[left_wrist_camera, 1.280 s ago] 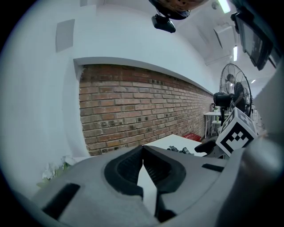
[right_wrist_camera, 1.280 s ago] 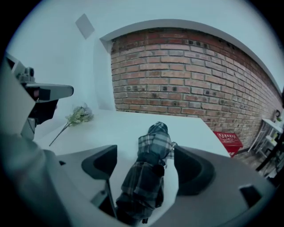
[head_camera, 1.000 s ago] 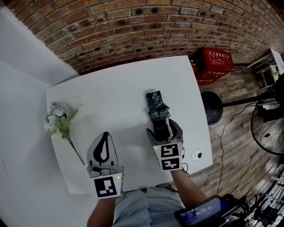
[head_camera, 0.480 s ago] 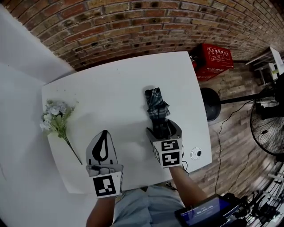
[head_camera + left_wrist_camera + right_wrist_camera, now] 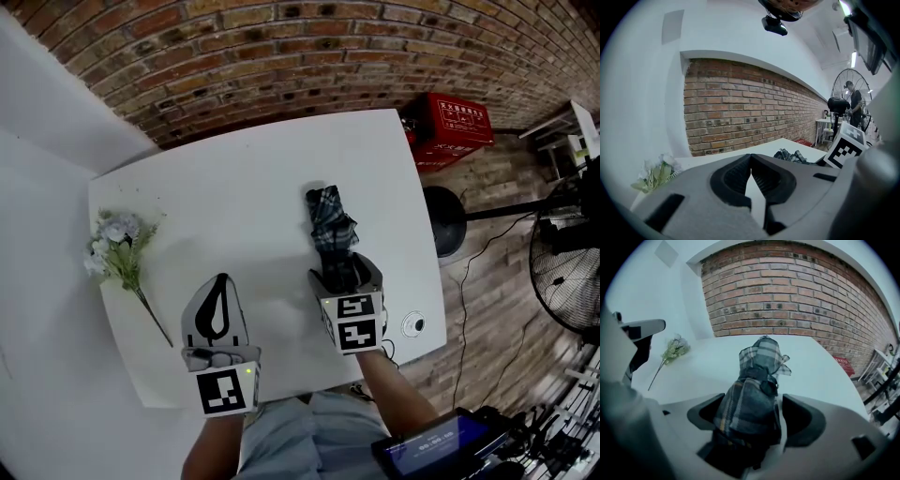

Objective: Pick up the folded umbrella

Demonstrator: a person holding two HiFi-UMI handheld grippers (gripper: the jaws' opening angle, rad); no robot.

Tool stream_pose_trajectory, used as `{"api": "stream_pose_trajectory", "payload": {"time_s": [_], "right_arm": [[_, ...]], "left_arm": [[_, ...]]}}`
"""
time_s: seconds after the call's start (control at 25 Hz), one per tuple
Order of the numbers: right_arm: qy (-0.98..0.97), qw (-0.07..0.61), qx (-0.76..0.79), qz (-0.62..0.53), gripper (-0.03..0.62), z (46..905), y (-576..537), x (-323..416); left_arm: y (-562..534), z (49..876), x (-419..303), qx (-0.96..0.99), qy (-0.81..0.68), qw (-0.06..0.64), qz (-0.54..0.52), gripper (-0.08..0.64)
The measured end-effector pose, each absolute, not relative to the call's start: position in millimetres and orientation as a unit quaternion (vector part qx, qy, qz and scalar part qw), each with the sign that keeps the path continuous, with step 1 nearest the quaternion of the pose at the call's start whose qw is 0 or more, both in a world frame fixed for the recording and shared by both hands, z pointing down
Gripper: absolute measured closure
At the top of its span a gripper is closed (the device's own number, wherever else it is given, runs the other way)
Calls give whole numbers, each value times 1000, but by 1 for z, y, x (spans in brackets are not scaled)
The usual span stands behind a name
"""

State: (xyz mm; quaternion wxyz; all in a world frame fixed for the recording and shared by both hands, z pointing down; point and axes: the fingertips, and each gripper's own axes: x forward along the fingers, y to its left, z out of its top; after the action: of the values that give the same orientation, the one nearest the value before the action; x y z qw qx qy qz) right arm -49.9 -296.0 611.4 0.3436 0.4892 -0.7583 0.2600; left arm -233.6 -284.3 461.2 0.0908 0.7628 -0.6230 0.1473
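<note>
- Straddling the handle end of the folded umbrella (image 5: 330, 225), our right gripper (image 5: 345, 269) has its jaws spread wide. The plaid fabric brushes one jaw and a sliver of white shows against the other, so we read this as not yet clamped.
- The umbrella lies flat on the white table (image 5: 234, 178), its far end pointing towards the brick wall.
- Our left gripper (image 5: 221, 283) has its jaws pressed together on nothing, resting near the table's front edge.
- Risk one: we squeeze loose cloth rather than the firm core, and the bundle sags or slides out on the lift.
- Risk two: holding so near one end, the long free end may droop and twist in the jaws.
- The flower sprig (image 5: 117, 246) is well apart, so we see no snag there.
- Containers: none on the table. A red box (image 5: 452, 131) sits on the floor beside it, and we cannot see what it holds.
</note>
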Motion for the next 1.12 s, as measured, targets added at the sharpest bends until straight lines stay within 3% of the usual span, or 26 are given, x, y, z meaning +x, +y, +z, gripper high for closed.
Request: {"api": "stream_pose_trajectory", "payload": {"time_s": [0.52, 1.12], "right_arm": [[-756, 341, 494, 261, 225, 612, -297, -47], [-757, 338, 495, 262, 315, 609, -296, -50]], "left_arm": [[-286, 462, -236, 764, -624, 78, 149, 552], [-286, 462, -235, 762, -624, 92, 147, 552]]}}
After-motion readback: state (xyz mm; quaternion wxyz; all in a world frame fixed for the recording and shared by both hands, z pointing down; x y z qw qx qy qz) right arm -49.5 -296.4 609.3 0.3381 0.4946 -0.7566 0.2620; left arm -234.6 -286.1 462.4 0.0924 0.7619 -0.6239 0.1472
